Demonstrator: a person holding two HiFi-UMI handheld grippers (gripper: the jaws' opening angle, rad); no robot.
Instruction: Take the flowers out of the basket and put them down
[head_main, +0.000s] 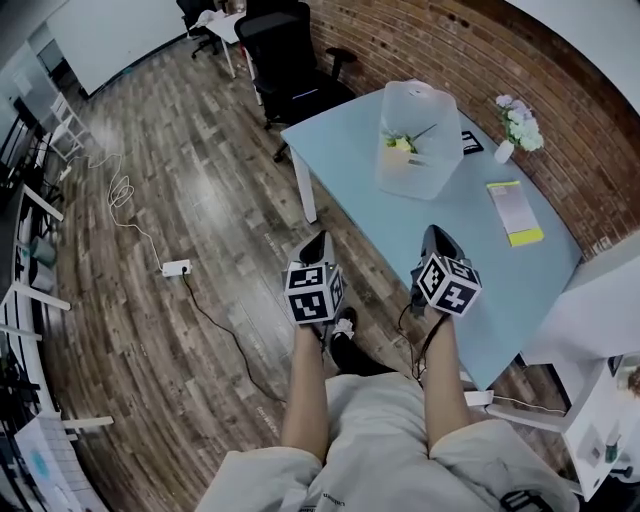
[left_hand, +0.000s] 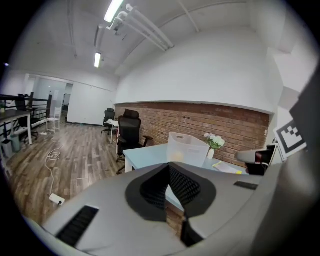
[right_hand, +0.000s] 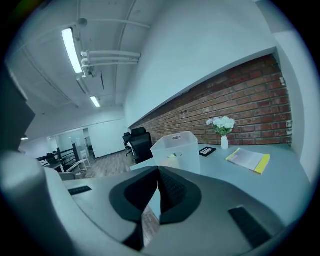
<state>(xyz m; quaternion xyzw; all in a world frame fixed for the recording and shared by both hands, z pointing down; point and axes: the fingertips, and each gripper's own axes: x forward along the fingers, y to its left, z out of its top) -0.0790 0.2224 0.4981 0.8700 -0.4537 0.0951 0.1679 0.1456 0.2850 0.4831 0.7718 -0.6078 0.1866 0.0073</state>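
Flowers (head_main: 402, 143): a small yellow-and-green bunch lying inside the basket (head_main: 442, 128), a tall translucent plastic bin with a handle slot near its rim. The basket stands upright on the far half of the table (head_main: 350, 190).

Table: pale blue top, with one white leg showing, and one long side running near the brick wall (head_main: 440, 45).

- Just beside the basket, toward the wall, lies a small flat black object (head_main: 472, 142).
- Farther along stands a white vase of white blooms (head_main: 518, 124), apart from the basket.
- Nearer the person, a booklet with a yellow edge (head_main: 515, 212) lies flat.
- Past the table's far end stands a black office chair (head_main: 285, 60).

Floor (head_main: 170, 170): dark wood planks, with a white power strip (head_main: 176, 267) and its cable trailing across.

Left gripper (head_main: 318, 240): held over the floor just short of the table's near edge. Its jaws are closed tip to tip with nothing between them.

Right gripper (head_main: 436, 234): held at the table's near edge, well apart from the basket. Its jaws are likewise together and empty.

Both grippers point toward the basket.
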